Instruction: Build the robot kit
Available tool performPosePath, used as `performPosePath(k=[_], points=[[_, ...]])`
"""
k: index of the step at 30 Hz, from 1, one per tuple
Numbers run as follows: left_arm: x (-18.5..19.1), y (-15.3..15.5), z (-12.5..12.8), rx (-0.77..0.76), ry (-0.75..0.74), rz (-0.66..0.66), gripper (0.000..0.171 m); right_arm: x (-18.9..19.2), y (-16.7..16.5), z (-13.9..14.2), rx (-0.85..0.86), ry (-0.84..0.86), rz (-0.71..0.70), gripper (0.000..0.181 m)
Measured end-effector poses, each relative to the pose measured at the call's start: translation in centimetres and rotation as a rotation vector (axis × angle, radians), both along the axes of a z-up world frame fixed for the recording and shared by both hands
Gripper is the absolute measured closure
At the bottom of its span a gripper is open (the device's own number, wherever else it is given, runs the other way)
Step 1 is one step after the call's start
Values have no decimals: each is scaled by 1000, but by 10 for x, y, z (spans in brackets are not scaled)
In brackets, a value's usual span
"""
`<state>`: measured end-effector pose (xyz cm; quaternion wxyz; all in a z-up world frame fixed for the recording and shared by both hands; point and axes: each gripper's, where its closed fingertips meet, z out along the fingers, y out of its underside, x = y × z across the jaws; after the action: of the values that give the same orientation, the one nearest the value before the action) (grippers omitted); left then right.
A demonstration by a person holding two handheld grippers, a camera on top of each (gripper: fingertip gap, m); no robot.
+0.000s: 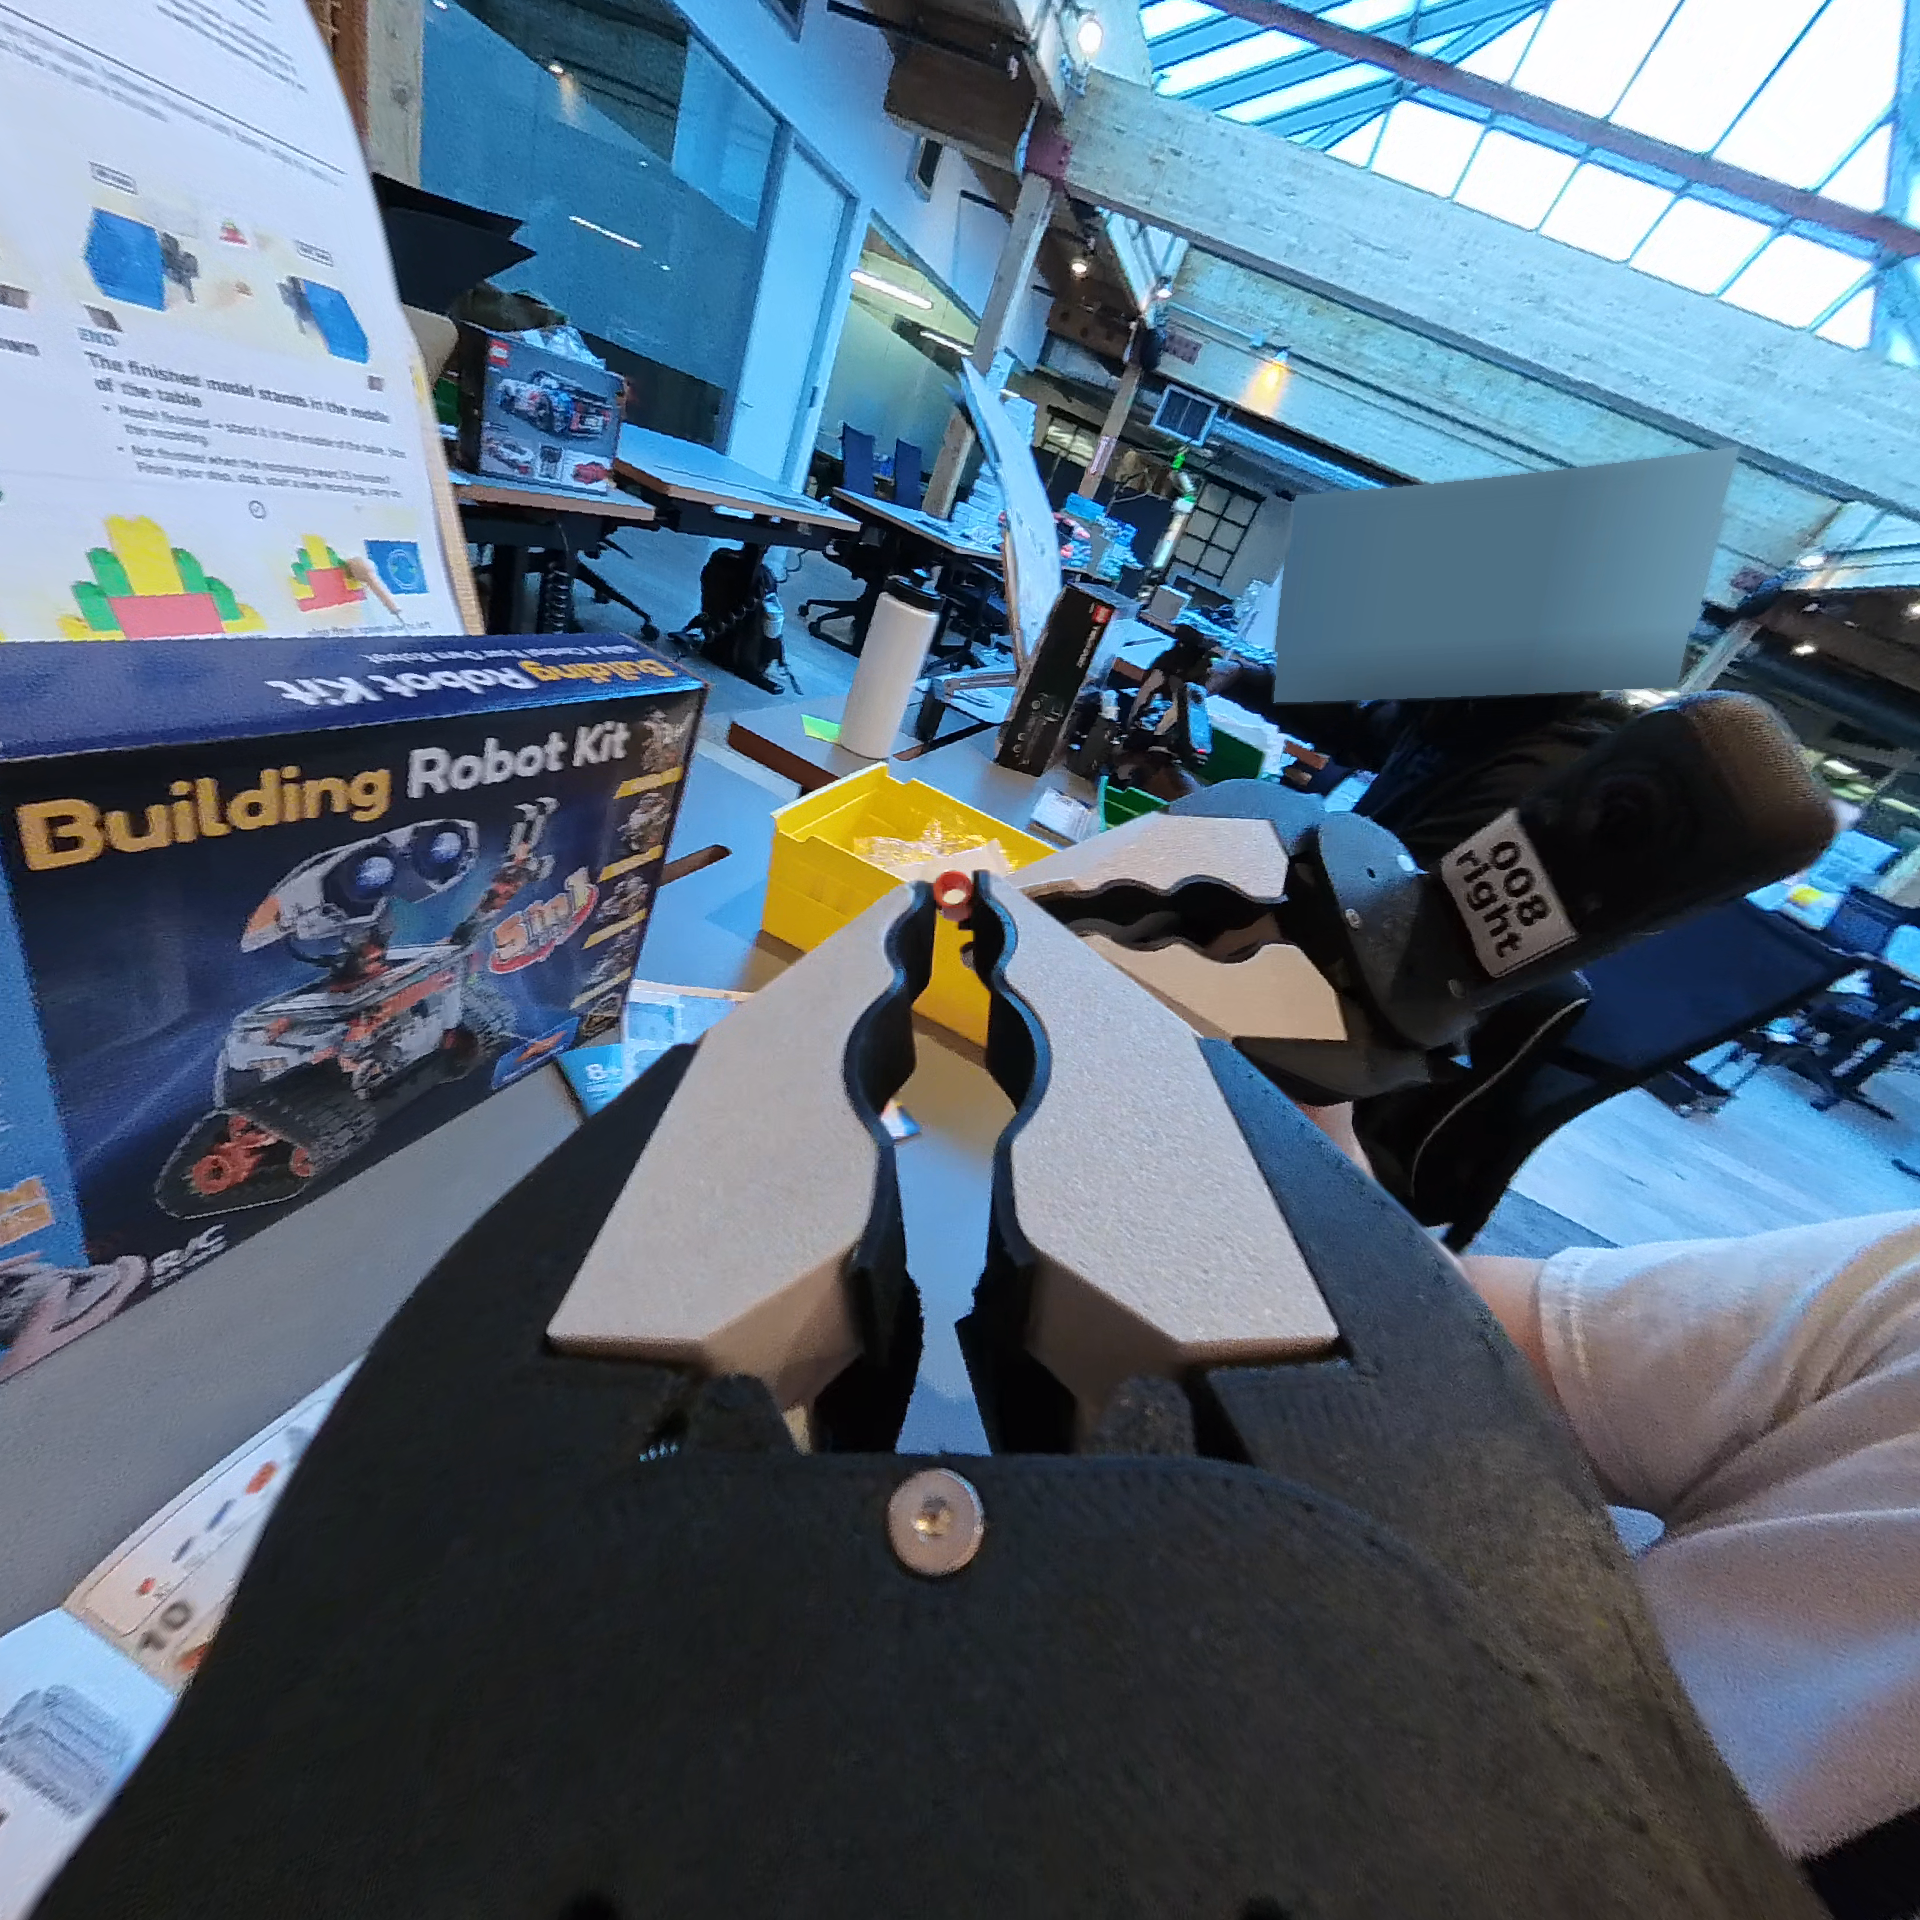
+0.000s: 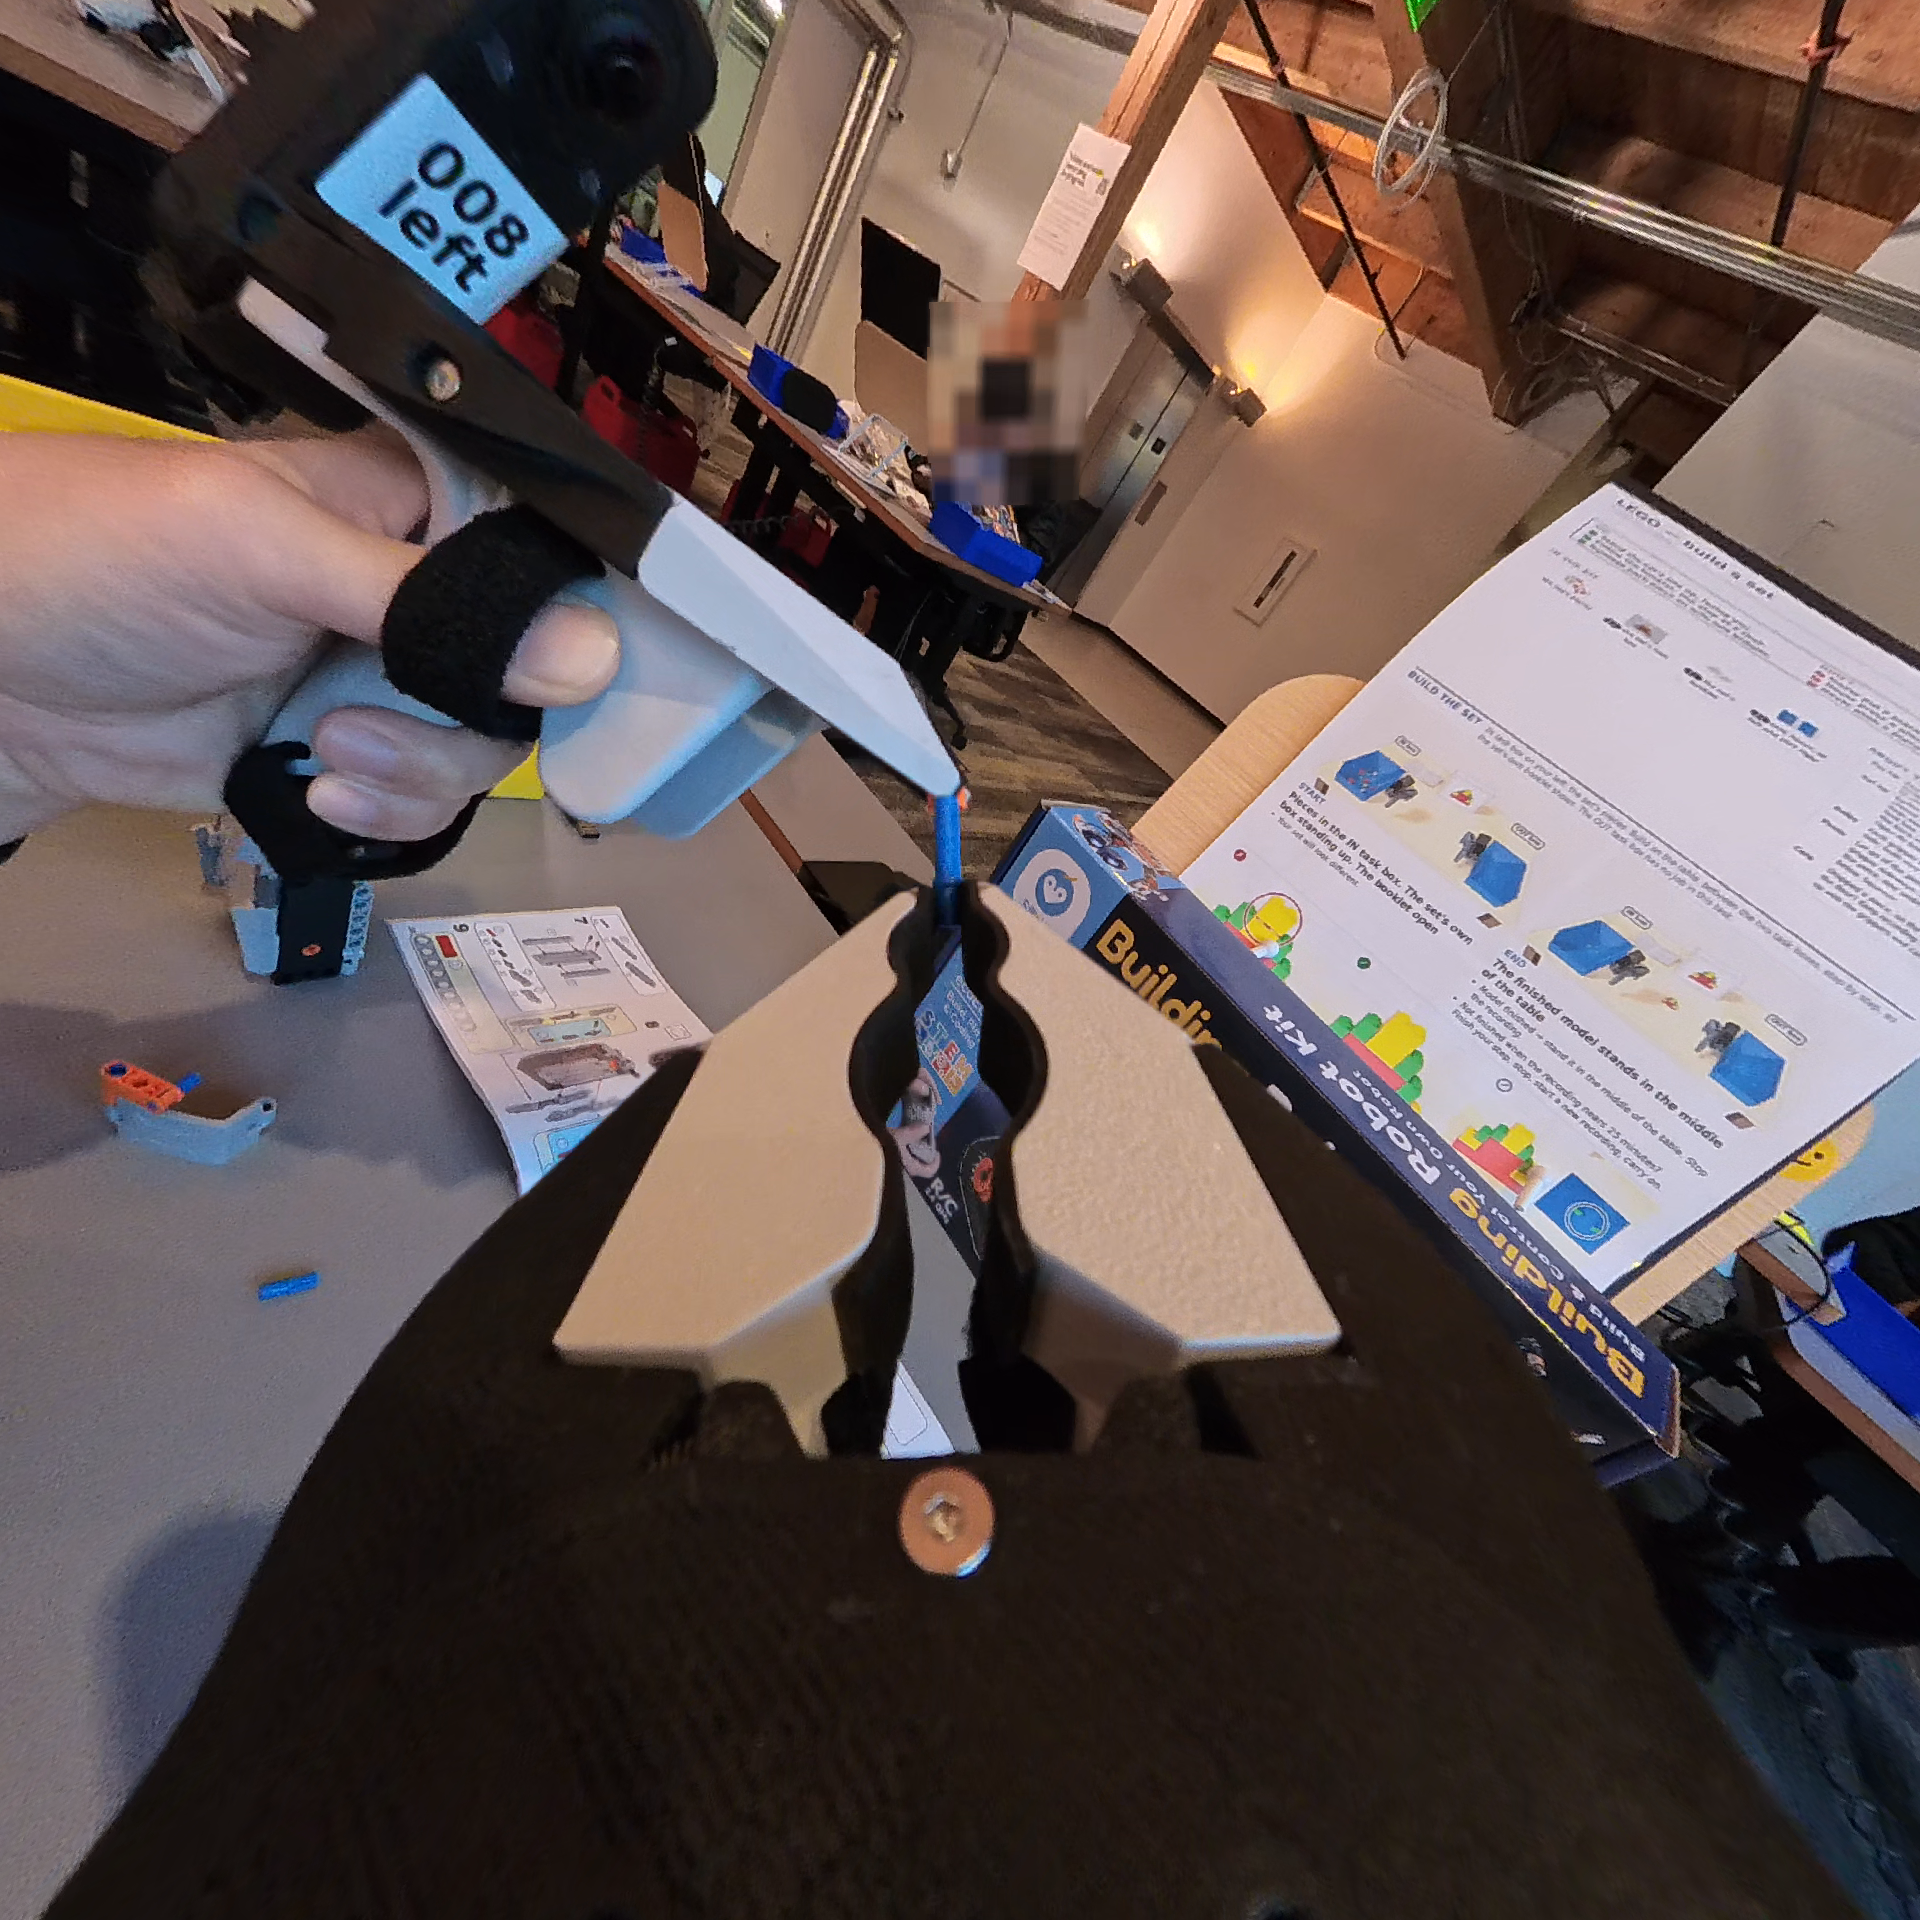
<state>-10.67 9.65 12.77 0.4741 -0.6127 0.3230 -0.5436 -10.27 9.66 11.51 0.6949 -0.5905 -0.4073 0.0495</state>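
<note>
In the left wrist view, we are pinching a small orange-red piece [image 1: 952, 891] at the very tips of our left gripper [image 1: 954, 902], its jaws closed down on it. Our right gripper [image 1: 1049, 896] is reaching in from the right, its tips just beside that piece. Behind them a yellow bin [image 1: 831, 883] is sitting on the grey table [image 1: 208, 1340], with the dark blue kit box [image 1: 343, 935] to the left.

In the right wrist view, we are clamping a thin blue axle [image 2: 947, 852] in our right gripper [image 2: 948, 906], upright. Its upper end is meeting the left gripper [image 2: 948, 784] tip, where the orange piece [image 2: 961, 798] is peeking out. A folded instruction sheet [image 2: 551, 1029], a grey-and-orange part [image 2: 182, 1112] and a loose blue pin [image 2: 288, 1286] are lying on the table [image 2: 156, 1403].
</note>
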Motion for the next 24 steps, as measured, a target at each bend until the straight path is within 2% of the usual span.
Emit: performPosePath(k=[13, 24], points=[[-2, -5, 8, -81, -103, -89, 167, -3, -7, 10, 33, 77, 68, 179], [-3, -10, 14, -190, -223, -211, 167, -5, -20, 26, 146, 169, 146, 179]])
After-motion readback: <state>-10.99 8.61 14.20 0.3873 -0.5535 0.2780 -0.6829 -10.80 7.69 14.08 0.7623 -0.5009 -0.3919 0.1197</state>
